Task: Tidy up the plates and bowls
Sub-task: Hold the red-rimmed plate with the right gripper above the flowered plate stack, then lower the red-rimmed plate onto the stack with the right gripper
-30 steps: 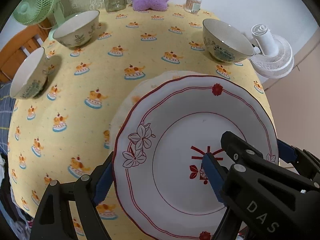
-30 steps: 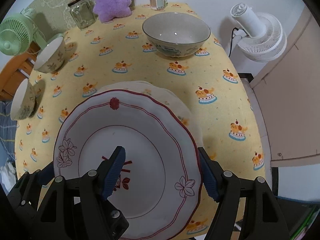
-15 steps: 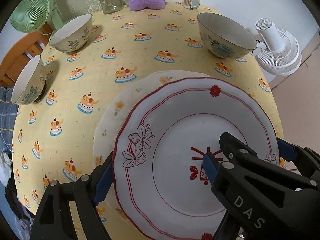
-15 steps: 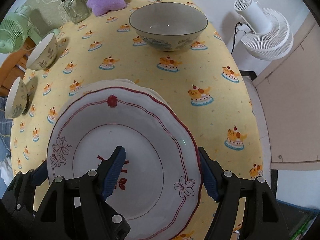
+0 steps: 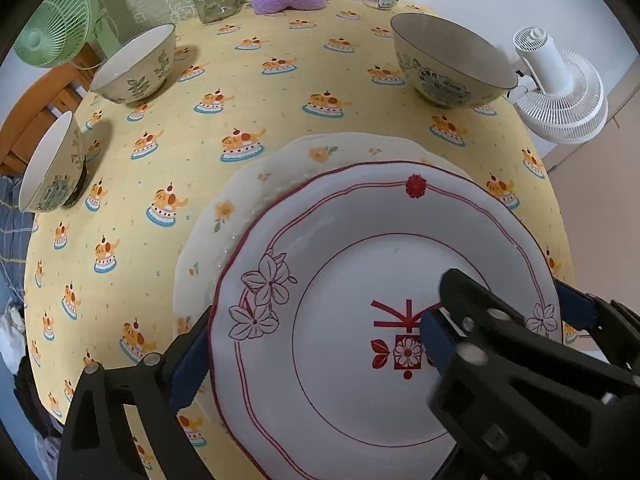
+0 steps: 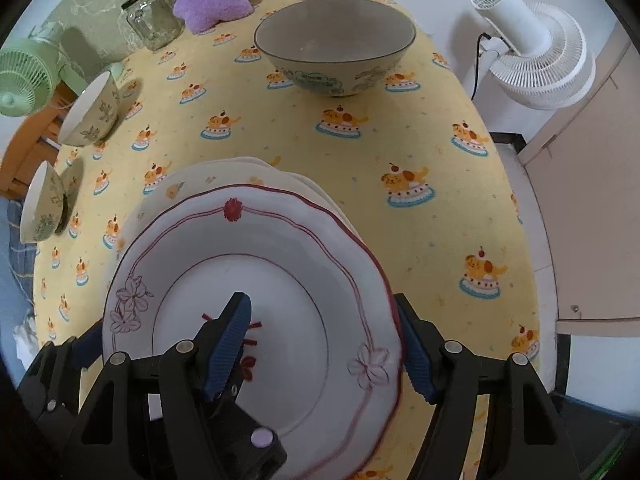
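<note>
both tongs, left [image 5: 316,340] and right [image 6: 320,344], are clamped on opposite rims of the red-trimmed plate [image 5: 360,248], held just over the cream flowered plate [image 5: 256,200] on the tabletop [image 5: 280,92]. judged step: stacking plates; next needs centring, lowering, then letting go. big bowl [image 6: 334,46] at 12 o'clock looks empty; two smaller bowls [image 6: 90,114] at 9–10 o'clock too.

Plates near, bowls beyond
One plate [image 5: 384,312] is set over another plate [image 5: 224,216], seemingly touching; three bowls [image 5: 452,64] are spread behind.
</note>
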A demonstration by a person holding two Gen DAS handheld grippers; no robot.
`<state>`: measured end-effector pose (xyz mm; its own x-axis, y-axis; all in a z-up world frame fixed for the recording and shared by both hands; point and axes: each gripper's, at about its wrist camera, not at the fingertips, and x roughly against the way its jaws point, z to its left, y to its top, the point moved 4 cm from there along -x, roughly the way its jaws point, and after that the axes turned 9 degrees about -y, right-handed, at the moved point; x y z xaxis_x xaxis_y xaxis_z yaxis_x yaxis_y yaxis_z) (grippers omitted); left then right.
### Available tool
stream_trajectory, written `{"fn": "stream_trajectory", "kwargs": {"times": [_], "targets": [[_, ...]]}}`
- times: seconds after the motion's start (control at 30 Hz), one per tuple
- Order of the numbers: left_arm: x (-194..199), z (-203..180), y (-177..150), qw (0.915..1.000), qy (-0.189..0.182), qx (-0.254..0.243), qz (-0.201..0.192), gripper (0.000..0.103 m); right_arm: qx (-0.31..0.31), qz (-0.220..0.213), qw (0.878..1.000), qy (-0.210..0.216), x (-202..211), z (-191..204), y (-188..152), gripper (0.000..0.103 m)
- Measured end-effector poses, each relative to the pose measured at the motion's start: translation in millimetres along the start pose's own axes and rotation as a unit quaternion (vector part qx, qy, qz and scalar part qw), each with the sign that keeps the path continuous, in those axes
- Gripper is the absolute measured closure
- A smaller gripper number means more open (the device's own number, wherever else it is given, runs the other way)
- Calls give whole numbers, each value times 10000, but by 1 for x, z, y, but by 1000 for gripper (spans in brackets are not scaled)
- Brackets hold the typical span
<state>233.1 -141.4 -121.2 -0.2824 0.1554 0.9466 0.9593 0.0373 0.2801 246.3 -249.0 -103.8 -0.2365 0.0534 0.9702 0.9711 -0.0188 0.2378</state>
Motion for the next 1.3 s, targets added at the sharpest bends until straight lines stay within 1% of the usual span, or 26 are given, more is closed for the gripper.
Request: {"fn": "stream_trajectory", "kwargs": {"times": [0.03,0.1,0.13,0.17,0.23,0.4,0.53,0.6,0.67,0.73,0.87,1.07,1.3], "targets": [[-1,-1,0,10000,-35,-7,48,0,20,-40,10000,5,3,-1,-1,35],[-1,-2,-1,10000,-23,-3,52,0,-40,-46,10000,-73,5,-7,-3,50],[-1,-2,-2,10000,2,-10,47,0,-67,-27,9998,-165,5,-12,-3,64],[-1,-3,-2,10000,30,-9,45,0,-69,-21,9998,-200,5,-15,-3,68],[0,-3,-2,10000,45,-17,34,0,-40,-32,9999,-131,4,-17,-3,69],[1,-2,-3,10000,50,-9,45,0,1,-63,9998,-183,5,-16,-3,69],[0,-1,-3,9998,110,21,150,0,108,-75,9998,-174,5,-16,-3,69],[-1,-2,-5,9992,280,-38,282,1,126,-87,9998,-129,7,-15,-3,73],[0,-2,-6,9991,336,-38,261,1,268,-195,9993,-144,13,-11,-4,74],[0,-2,-6,9989,369,-63,266,2,281,-227,9992,-144,13,-11,-4,74],[9,1,-9,9996,247,17,138,2,260,-219,9994,-102,12,-9,-3,74],[19,17,-9,9994,292,150,-95,2,321,-295,9990,-57,10,5,1,73],[20,34,-12,9991,150,370,-143,2,560,-579,9960,-396,8,20,6,67]]}}
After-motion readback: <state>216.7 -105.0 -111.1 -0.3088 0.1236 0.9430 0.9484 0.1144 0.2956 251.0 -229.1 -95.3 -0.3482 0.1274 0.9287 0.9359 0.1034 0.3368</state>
